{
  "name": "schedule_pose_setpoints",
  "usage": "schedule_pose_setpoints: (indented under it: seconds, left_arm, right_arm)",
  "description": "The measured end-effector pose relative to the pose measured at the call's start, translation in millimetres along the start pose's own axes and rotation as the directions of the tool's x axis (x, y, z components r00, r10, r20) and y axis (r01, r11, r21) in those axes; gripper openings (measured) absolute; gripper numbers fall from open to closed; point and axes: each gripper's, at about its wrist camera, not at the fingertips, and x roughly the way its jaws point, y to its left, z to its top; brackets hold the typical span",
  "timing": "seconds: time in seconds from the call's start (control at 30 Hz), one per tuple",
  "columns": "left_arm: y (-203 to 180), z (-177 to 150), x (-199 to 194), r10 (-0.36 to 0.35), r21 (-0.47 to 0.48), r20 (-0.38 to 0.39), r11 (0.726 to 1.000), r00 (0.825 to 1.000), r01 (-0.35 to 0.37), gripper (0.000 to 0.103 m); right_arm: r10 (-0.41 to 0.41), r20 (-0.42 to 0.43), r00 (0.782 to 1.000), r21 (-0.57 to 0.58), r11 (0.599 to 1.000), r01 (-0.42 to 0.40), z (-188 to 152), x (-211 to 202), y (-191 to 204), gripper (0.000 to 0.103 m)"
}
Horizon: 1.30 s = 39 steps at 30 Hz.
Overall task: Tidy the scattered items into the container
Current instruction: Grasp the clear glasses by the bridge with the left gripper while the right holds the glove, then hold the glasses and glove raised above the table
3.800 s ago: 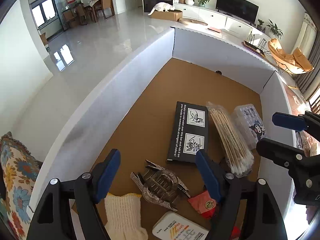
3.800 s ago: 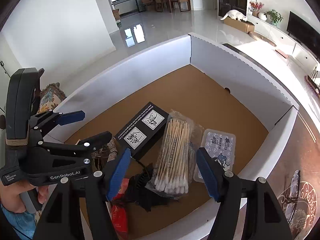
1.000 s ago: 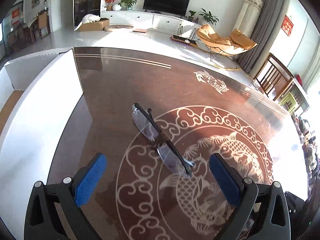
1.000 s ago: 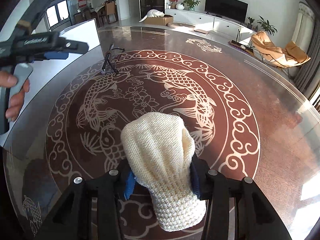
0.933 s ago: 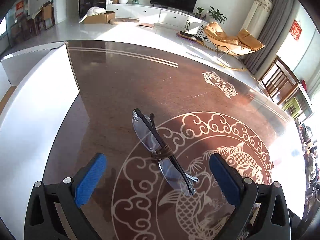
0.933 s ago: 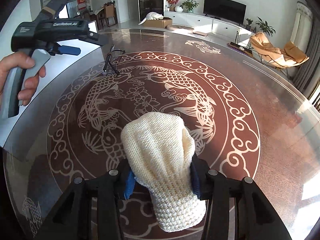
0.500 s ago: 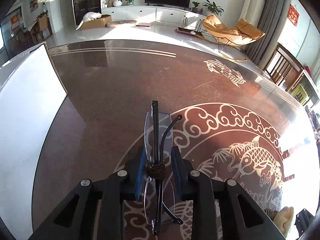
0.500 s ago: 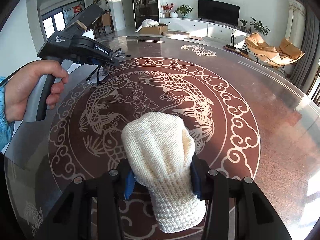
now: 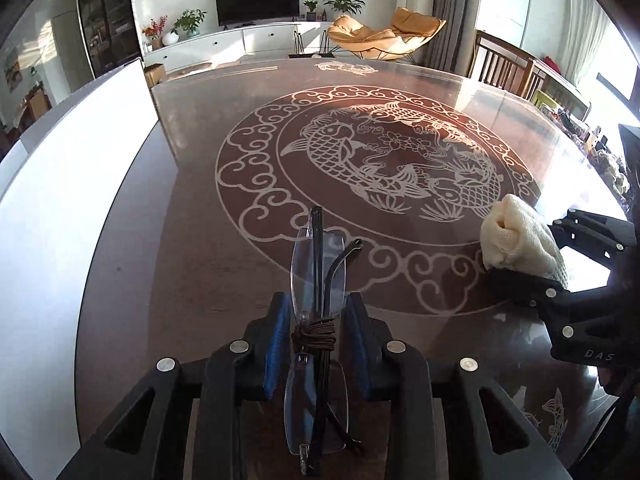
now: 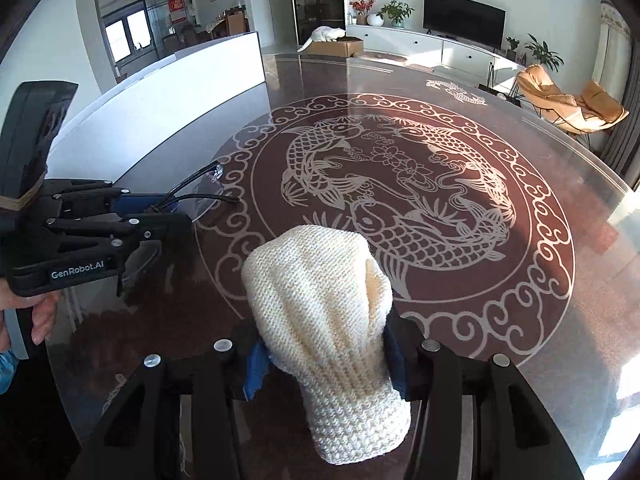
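Folded rimless glasses (image 9: 318, 276), tied with brown cord, sit between the blue pads of my left gripper (image 9: 316, 320). Its jaws are opening slightly, but the pads still pinch the glasses, which hang above the table. From the right wrist view the left gripper (image 10: 160, 210) shows at the left with the glasses (image 10: 208, 184) sticking out of it. A cream knitted glove (image 10: 320, 300) stands between the pads of my right gripper (image 10: 324, 356). Those jaws are opening, and the pads still touch the glove. The white box (image 9: 80, 160), the container, stands at the left.
A dark round glass table (image 10: 520, 280) with a pale fish and cloud pattern lies under both grippers. The white box wall (image 10: 160, 96) runs along its far left. A person's hand (image 10: 36, 316) grips the left handle. Chairs stand beyond the table's far edge.
My left gripper closed on the glasses, lifted them and swung toward the right gripper. The right gripper's pads stand a little wider around the glove, and it has shifted across the table.
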Motion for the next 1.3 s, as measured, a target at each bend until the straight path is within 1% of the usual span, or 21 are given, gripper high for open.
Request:
schedule_pose_setpoints:
  seconds: [0.03, 0.07, 0.1, 0.13, 0.2, 0.23, 0.3, 0.4, 0.47, 0.5, 0.53, 0.57, 0.6, 1.3]
  left_arm:
    - [-1, 0, -1, -0.001, 0.009, 0.0, 1.0, 1.0, 0.001, 0.038]
    - [-1, -2, -3, 0.0, 0.019, 0.002, 1.0, 1.0, 0.0, 0.044]
    - [-1, -3, -3, 0.014, 0.022, 0.001, 1.0, 1.0, -0.014, 0.058]
    - [1, -3, -3, 0.024, 0.012, 0.004, 1.0, 1.0, -0.024, 0.064]
    - [8, -8, -4, -0.004, -0.028, 0.025, 1.0, 1.0, 0.004, 0.064]
    - [8, -10, -4, -0.006, -0.03, 0.036, 1.0, 0.999, 0.007, 0.063]
    - [2, -14, -4, 0.019, -0.003, 0.057, 1.0, 0.998, -0.018, 0.065]
    - [2, -12, -2, 0.012, -0.017, 0.058, 1.0, 0.998, -0.012, 0.065]
    - [0, -11, 0, 0.007, -0.013, 0.055, 1.0, 0.998, -0.006, 0.067]
    - [-2, -11, 1, -0.004, -0.004, 0.051, 1.0, 0.999, 0.004, 0.073]
    - [-4, -10, 2, -0.011, 0.011, 0.042, 1.0, 0.999, 0.01, 0.088]
    - [-8, -10, 5, 0.001, 0.026, 0.023, 1.0, 1.0, -0.001, 0.097]
    - [-7, -7, 9, 0.003, 0.019, 0.008, 1.0, 1.0, -0.003, 0.103]
    - [-6, -7, 9, -0.001, 0.011, 0.007, 1.0, 1.0, 0.001, 0.103]
  right_arm:
    - [-0.007, -0.012, 1.0, -0.005, 1.0, 0.007, 0, 3, 2, 0.067]
    - [-0.008, -0.006, 1.0, -0.016, 1.0, 0.008, 0, 4, 4, 0.069]
    - [-0.009, -0.004, 1.0, -0.029, 1.0, 0.009, 0, 4, 6, 0.073]
    - [-0.01, -0.004, 1.0, -0.037, 0.999, 0.01, 1, 5, 7, 0.075]
    - [0.0, -0.005, 1.0, -0.033, 0.999, 0.0, 1, 5, 5, 0.076]
    - [0.003, -0.006, 1.0, -0.032, 0.999, -0.003, 2, 5, 5, 0.077]
    - [0.004, -0.009, 1.0, -0.039, 0.999, -0.004, 3, 6, 6, 0.08]
    - [0.012, -0.012, 1.0, -0.042, 0.999, -0.013, 2, 8, 7, 0.082]
    - [0.014, -0.012, 1.0, -0.042, 0.999, -0.014, 2, 8, 6, 0.082]
    - [0.014, -0.012, 1.0, -0.042, 0.999, -0.015, 2, 8, 6, 0.082]
    - [0.014, -0.012, 1.0, -0.043, 0.999, -0.015, 2, 9, 6, 0.082]
    - [0.014, -0.012, 1.0, -0.043, 0.999, -0.015, 3, 9, 6, 0.082]
    - [0.014, -0.012, 1.0, -0.043, 0.999, -0.015, 3, 9, 6, 0.082]
    - [0.014, -0.012, 1.0, -0.043, 0.999, -0.014, 3, 10, 6, 0.083]
